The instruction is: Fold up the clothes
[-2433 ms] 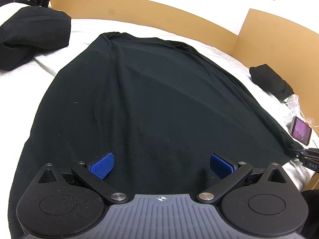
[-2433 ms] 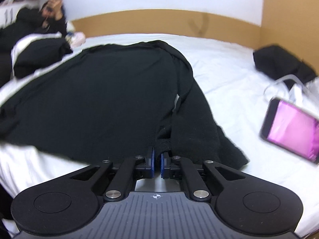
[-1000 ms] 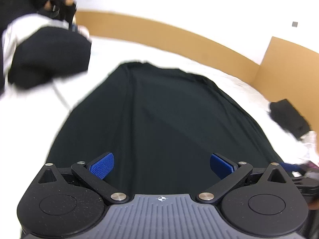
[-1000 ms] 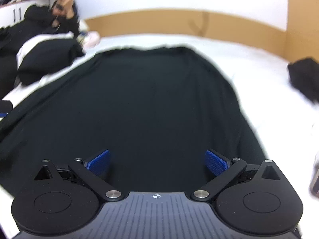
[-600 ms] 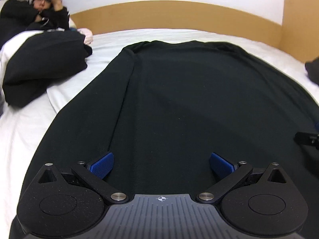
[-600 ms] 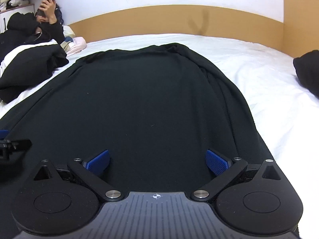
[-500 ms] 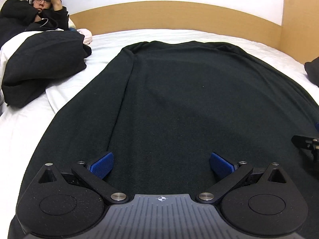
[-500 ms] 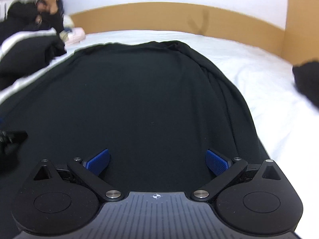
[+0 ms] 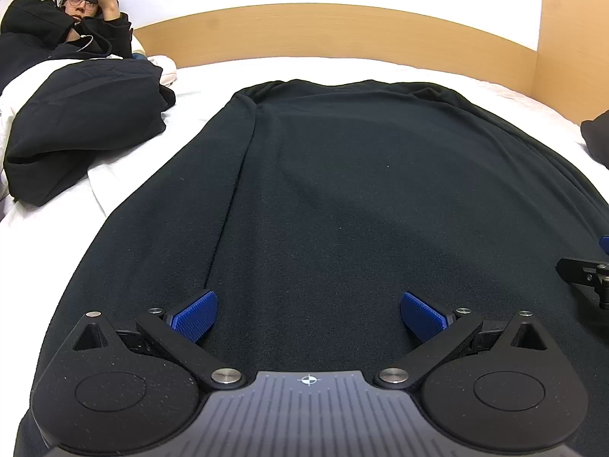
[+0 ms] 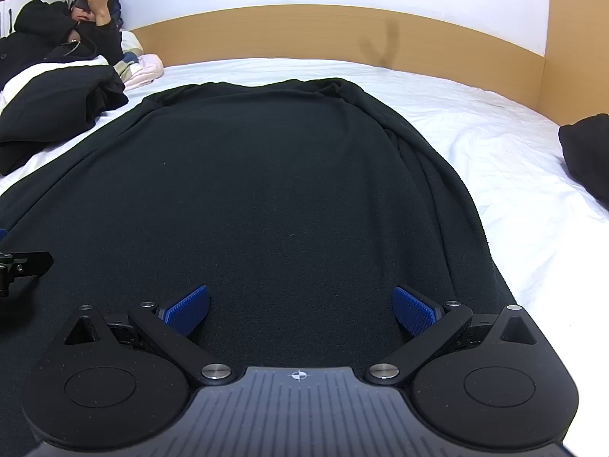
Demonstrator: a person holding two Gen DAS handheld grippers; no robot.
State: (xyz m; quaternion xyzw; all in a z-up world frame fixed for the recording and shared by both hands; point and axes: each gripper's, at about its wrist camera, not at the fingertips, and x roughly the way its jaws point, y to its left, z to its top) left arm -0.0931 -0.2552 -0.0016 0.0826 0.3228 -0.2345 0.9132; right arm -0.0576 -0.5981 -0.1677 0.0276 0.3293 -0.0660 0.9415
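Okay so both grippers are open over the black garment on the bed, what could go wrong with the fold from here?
The black garment has bunched ridges along its right edge; folding now would likely trap those wrinkles. The left gripper and right gripper both hover over mid-fabric, so a pinch there may catch one layer only, or the white sheet beneath. The grippers are close together, so they might bump.
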